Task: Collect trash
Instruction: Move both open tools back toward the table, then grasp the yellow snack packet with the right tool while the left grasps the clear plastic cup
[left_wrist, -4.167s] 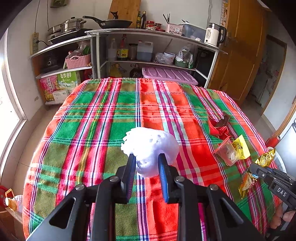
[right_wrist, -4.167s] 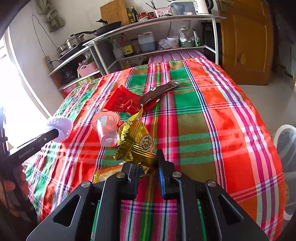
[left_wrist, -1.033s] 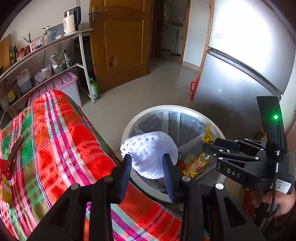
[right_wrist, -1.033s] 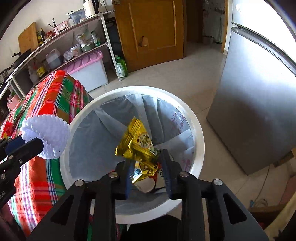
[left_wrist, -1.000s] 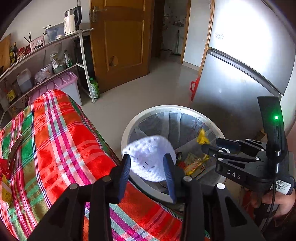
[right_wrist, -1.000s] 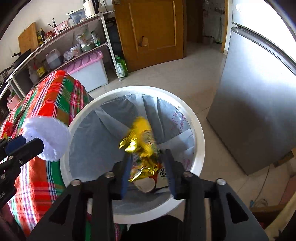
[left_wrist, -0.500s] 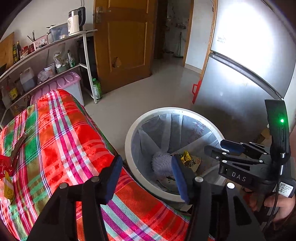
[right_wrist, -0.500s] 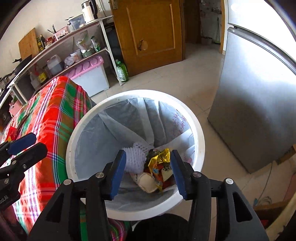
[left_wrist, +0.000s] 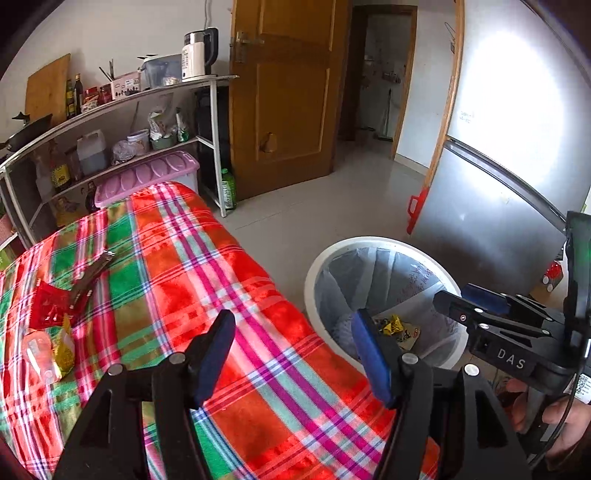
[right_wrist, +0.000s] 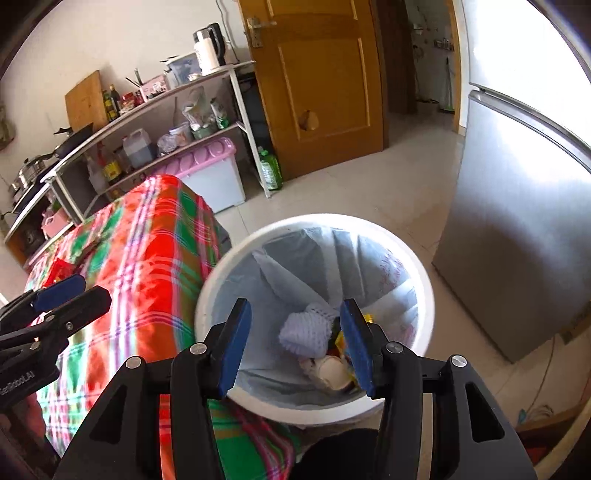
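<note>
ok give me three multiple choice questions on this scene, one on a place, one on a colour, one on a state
1. Where is the white foam fruit net?
A. on the plaid tablecloth
B. inside the white round trash bin
C. on the floor

2. What colour is the lid of the plastic storage box by the metal shelf?
A. pink
B. blue
C. black

3. How do the left gripper and right gripper stand?
A. both shut on trash
B. one open, one shut
C. both open and empty

Answers:
1. B, it lies on the bin's liner beside the wrappers.
2. A, the ribbed lid is pale pink.
3. C, each pair of fingers is spread with nothing between.
</note>
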